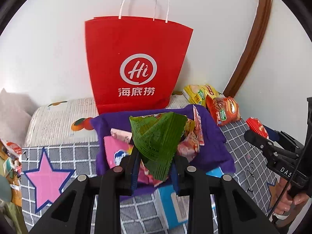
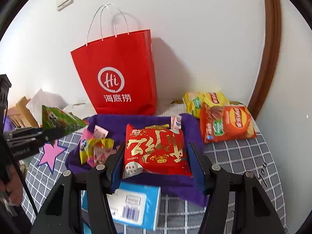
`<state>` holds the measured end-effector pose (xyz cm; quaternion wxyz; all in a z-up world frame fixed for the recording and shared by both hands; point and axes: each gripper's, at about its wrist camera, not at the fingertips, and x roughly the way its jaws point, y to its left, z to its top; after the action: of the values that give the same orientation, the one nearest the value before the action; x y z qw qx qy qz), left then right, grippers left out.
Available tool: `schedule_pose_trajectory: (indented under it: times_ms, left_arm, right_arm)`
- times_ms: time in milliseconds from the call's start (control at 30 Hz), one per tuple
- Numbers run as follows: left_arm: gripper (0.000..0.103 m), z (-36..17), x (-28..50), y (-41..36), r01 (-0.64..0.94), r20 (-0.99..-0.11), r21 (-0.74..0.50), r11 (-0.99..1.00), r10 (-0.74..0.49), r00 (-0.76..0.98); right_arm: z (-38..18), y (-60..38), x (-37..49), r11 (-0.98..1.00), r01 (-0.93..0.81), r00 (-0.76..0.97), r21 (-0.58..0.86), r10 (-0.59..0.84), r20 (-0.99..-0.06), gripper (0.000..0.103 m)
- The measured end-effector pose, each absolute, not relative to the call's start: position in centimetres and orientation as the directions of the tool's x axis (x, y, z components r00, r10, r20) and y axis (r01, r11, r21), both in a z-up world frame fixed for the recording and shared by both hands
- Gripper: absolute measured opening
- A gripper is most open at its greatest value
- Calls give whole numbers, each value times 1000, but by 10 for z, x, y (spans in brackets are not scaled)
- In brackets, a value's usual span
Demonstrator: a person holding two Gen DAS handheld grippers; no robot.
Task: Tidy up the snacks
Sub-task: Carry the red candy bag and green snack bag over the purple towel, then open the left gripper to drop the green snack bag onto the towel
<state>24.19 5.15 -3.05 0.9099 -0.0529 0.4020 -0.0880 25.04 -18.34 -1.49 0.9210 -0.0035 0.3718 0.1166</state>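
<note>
Carrying snacks toward the purple felt tray (image 2: 187,122): left gripper (image 1: 154,167) is clamping a crinkled green packet (image 1: 156,138), right gripper (image 2: 156,165) is pinching a glossy red packet (image 2: 156,150); next, probably releasing them inside.

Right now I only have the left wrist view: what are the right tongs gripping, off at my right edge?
Observer: The right tongs are shut on a flat red foil packet with gold lettering, clamped by its two side edges.
Operator: Where is it relative to the tray?
Observer: It hangs over the near half of the purple fabric tray; I cannot tell whether it touches the fabric.
Operator: And my green one?
Observer: In the right wrist view, the green crinkled packet in the left tongs appears left of the tray's left rim, not over it.
</note>
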Motion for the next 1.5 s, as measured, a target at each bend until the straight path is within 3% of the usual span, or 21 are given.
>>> schedule_pose_trajectory:
  times_ms: [633, 1500]
  left_arm:
    - [26, -80, 322, 53, 123, -776, -234, 964, -262, 574]
    - [23, -89, 329, 53, 119, -791, -246, 962, -270, 549]
  right_arm:
    - [-37, -148, 346, 960, -242, 654, 141, 269, -707, 59]
    - [-85, -142, 378, 956, -275, 529, 105, 242, -813, 59]
